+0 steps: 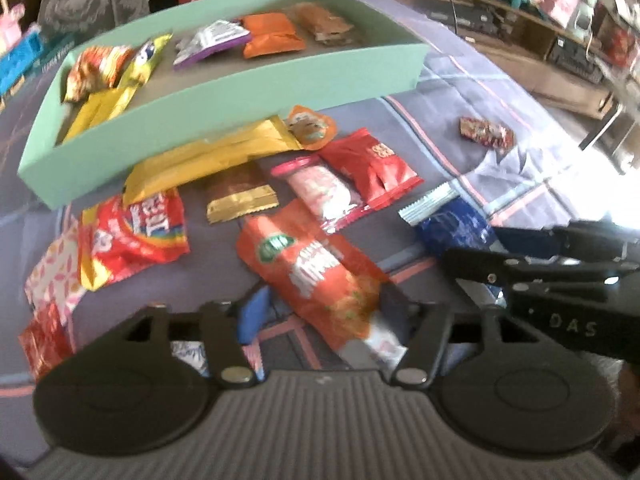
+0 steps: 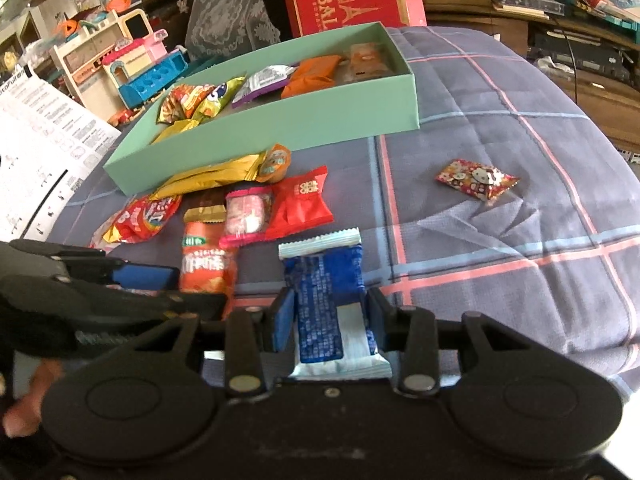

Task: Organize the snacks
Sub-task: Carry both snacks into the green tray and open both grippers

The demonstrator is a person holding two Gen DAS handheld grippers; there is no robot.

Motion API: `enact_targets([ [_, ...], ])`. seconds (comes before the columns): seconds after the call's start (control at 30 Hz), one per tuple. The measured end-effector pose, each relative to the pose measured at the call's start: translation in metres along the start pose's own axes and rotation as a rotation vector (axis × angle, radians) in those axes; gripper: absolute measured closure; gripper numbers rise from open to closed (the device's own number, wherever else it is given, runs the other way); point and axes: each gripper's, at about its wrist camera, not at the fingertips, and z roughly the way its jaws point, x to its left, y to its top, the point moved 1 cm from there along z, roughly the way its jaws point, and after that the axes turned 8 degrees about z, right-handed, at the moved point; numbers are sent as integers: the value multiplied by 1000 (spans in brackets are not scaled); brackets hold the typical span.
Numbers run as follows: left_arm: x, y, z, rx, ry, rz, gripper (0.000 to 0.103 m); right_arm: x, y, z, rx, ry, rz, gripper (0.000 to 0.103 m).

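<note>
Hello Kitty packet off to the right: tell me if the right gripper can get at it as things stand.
Probably not yet: the right gripper is shut on the blue packet. The Hello Kitty packet lies alone on the quilt, nothing around it.

A mint-green box point(image 2: 280, 128) sits on a grey-blue quilt point(image 2: 500, 240) crossed by pink and pale-blue stripes.
</note>
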Motion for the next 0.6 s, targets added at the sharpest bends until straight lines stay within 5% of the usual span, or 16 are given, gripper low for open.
enact_targets([
  [0.1,-2,2,2,-2,1,9,37,-3,0,-1,-1,10,13,65],
  [0.23,-2,3,-1,-23,-24,36,69,0,-2,-2,-2,2,1,66],
  [0.3,-1,2,-3,-22,-15,51,74,1,-2,-3,-2,-7,-3,68],
  [0.6,22,-2,-3,-5,-2,-40,66,2,0,1,-11,-62,-3,68],
])
